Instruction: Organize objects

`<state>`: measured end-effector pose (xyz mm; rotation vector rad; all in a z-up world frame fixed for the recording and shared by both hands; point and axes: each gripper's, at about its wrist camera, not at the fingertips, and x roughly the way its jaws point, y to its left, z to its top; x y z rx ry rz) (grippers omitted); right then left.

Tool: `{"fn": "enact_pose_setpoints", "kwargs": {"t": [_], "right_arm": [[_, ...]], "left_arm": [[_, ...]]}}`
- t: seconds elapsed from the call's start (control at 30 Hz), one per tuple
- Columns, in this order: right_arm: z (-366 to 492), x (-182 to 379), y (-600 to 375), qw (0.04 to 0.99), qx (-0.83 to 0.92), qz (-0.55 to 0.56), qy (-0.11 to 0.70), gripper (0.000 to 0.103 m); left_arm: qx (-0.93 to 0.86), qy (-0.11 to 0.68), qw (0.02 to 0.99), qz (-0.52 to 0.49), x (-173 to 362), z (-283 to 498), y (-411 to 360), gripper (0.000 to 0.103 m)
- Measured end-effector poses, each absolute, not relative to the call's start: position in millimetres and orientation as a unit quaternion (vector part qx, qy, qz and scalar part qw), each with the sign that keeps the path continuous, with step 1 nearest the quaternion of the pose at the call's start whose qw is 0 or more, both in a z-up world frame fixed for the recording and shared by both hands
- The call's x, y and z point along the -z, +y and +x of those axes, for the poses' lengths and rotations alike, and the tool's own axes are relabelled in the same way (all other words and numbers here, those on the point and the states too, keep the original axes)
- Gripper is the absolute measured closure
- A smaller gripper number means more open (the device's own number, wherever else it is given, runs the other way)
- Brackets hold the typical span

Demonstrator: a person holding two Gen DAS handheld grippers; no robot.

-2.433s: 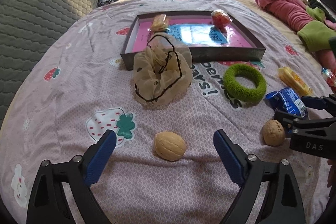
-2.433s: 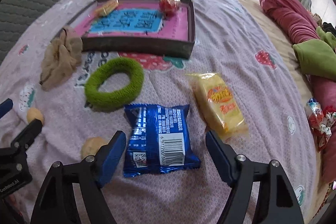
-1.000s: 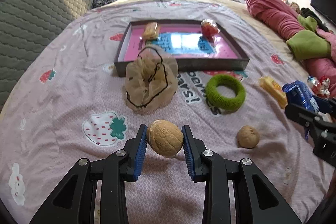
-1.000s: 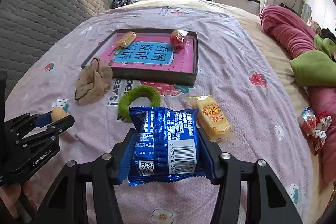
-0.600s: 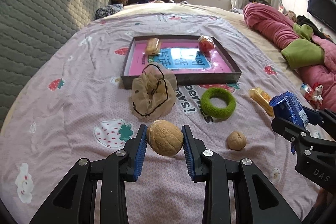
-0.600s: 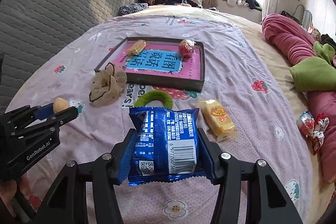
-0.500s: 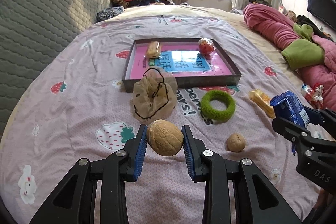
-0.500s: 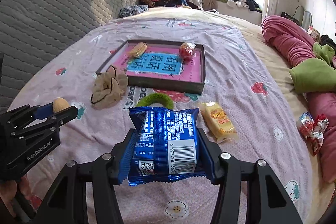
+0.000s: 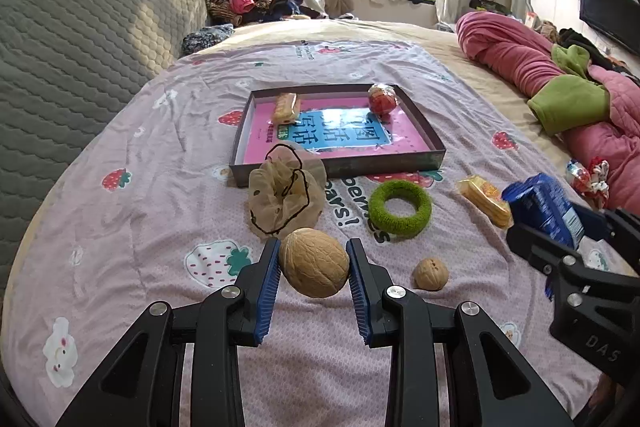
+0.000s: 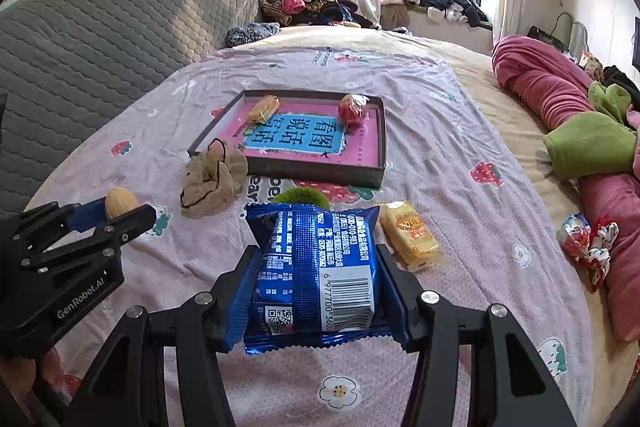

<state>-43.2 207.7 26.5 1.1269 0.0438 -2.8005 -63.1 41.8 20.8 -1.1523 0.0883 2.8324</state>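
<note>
My left gripper point(image 9: 313, 263) is shut on a walnut point(image 9: 313, 262), lifted above the pink bedspread; it also shows at the left of the right wrist view, left gripper point(image 10: 120, 213) with the walnut point(image 10: 121, 201). My right gripper point(image 10: 316, 269) is shut on a blue snack packet point(image 10: 318, 267), held above the bed; the packet point(image 9: 540, 205) appears at the right in the left wrist view. Ahead lies a dark tray point(image 9: 424, 131) with a pink and blue bottom, holding a wrapped biscuit point(image 9: 286, 105) and a red wrapped sweet point(image 9: 383, 99).
On the bedspread lie a second walnut point(image 9: 431, 273), a green fuzzy ring point(image 9: 400, 203), a beige scrunchie point(image 9: 286, 193) against the tray's front, and a yellow snack pack point(image 9: 484, 199). Pink and green bedding point(image 9: 560, 95) is heaped at the right; a grey headboard point(image 9: 72, 59) stands left.
Both grippers have risen with their loads, so the bed and tray look smaller and farther. Earlier still, both grippers were open over the walnut and packet lying on the bed.
</note>
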Motion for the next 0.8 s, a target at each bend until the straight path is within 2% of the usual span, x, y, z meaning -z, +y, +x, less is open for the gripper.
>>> {"fn": "enact_pose_setpoints", "kwargs": {"t": [0.8], "right_arm": [[-38.2, -47.3, 206.6, 0.059, 0.934, 0.352, 0.016, 0.047]], "left_arm": [[-0.935, 0.039, 0.035, -0.351, -43.3, -64.2, 45.0, 0.069]]}}
